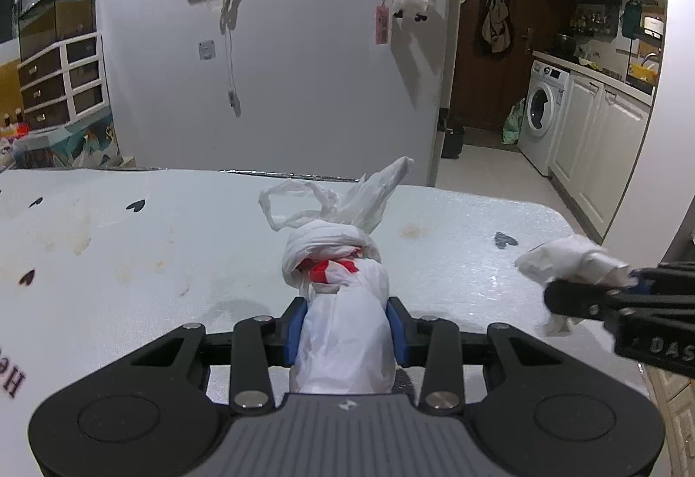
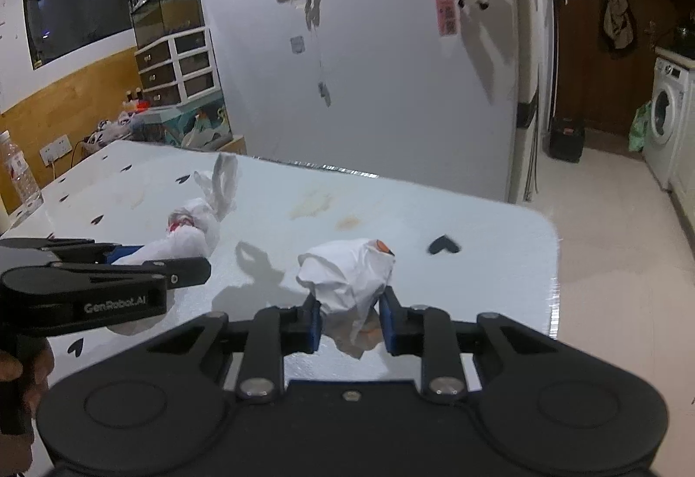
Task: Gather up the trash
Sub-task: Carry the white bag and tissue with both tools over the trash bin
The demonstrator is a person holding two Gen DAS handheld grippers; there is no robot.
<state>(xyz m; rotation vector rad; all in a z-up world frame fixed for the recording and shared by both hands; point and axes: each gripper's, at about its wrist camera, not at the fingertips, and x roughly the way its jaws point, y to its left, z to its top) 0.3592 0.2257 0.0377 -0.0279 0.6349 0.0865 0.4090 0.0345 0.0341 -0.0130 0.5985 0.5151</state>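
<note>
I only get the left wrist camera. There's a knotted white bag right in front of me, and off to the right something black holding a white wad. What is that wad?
Observer: The right gripper is shut on a crumpled paper wad with an orange bit showing at its top.
Operator: Is anything on the table to my left?
Observer: A clear plastic bottle stands at the table's far left edge.
Operator: Who holds my gripper?
Observer: A hand grips the left gripper's handle; that gripper is shut on the knotted bag.
</note>
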